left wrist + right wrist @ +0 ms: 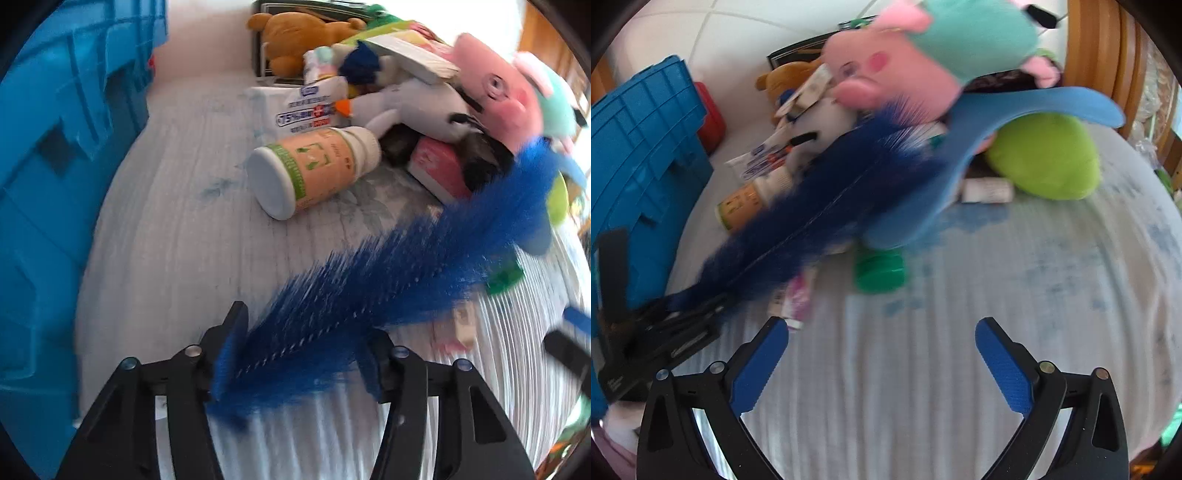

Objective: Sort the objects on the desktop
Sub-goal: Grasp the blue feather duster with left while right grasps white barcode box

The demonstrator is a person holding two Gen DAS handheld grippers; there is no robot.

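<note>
Left hand-held gripper (306,332) is clamped on the bristle end of a blue brush (388,273), which slants up off the table (177,221) toward the toy pile, its handle seemingly blurred. Right hand-held gripper (881,332) hangs wide open and holds nothing above the table's bare near part, while a bottle (314,171) lies on its side beside the pile.

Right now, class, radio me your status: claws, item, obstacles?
Left claw shut on blue brush. Right claw open, nothing in it. Toy pile ahead; blue crate to the left.
</note>
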